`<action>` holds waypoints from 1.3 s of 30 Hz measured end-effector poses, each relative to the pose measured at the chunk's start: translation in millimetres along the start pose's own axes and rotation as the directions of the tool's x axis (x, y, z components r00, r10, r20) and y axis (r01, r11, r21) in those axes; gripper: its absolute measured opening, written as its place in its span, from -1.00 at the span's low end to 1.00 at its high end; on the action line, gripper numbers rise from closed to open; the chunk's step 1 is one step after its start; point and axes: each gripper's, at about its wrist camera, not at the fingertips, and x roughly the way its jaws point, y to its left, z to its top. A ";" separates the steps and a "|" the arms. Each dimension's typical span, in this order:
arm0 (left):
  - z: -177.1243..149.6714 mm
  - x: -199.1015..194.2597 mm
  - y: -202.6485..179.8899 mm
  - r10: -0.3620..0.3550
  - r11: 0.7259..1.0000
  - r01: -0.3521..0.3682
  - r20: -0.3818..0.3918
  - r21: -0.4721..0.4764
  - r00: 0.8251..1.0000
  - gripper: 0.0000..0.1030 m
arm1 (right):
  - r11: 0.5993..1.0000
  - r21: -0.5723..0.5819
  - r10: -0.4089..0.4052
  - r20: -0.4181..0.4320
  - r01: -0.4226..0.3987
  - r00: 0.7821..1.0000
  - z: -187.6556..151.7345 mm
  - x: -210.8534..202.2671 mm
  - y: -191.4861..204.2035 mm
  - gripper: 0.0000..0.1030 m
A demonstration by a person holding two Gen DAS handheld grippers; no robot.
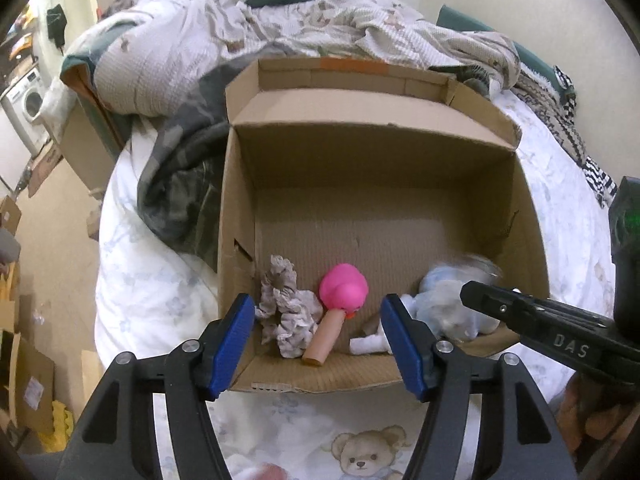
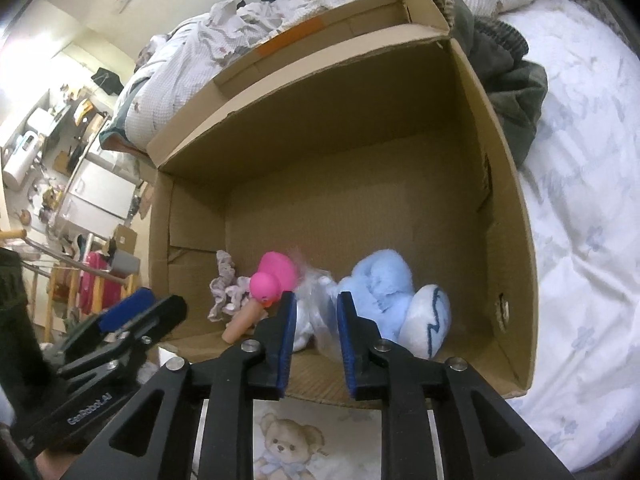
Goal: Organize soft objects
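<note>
Progress looks advanced: scrunchie [image 1: 286,312], pink duck [image 1: 344,286] and blue plush [image 2: 384,288] lie low in the cardboard box [image 1: 380,160], left gripper [image 1: 318,344] wide and empty, right gripper [image 2: 316,334] narrowly parted around a blurred white bundle [image 2: 316,296], grip uncertain.

Matt corrugated cardboard box [image 1: 372,168] holds a smooth rubbery pink duck [image 1: 344,286], a crinkled cloth scrunchie [image 1: 286,312] and a fluffy blue plush toy [image 2: 386,284]. Ribbed blue pads [image 1: 234,344] line matt black plastic jaws.

Light: soft, even indoor light.
Blur: blue plush toy [image 1: 456,304] smeared in left view.
Edges: heavy fisheye bending, dark corners.
</note>
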 end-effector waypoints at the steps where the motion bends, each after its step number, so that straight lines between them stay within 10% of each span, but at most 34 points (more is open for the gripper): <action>1: -0.1 -3.6 -0.2 0.003 1.000 -0.004 0.016 0.002 1.000 0.22 | 1.000 -0.005 -0.006 0.008 0.006 1.000 0.6 -1.4 0.6 -0.54; 6: -0.4 -19.8 2.4 0.065 0.998 -0.064 0.089 -0.014 0.994 0.22 | 0.999 -0.032 -0.025 0.089 0.028 0.996 -0.1 -18.8 4.7 0.37; 15: -6.6 -44.3 17.9 0.092 0.994 -0.083 0.143 -0.071 0.985 0.52 | 0.996 -0.048 -0.065 0.197 0.076 0.978 -7.5 -48.8 9.5 1.00; 24: -23.5 -74.4 24.8 0.095 0.994 -0.080 0.221 -0.073 0.971 0.97 | 0.979 -0.132 -0.113 0.290 0.157 0.950 -30.1 -77.3 29.8 1.00; 39: -49.8 -79.0 29.4 0.127 0.991 -0.115 0.210 -0.068 0.969 0.99 | 0.957 -0.177 -0.167 0.318 0.232 0.933 -60.3 -79.1 41.2 1.00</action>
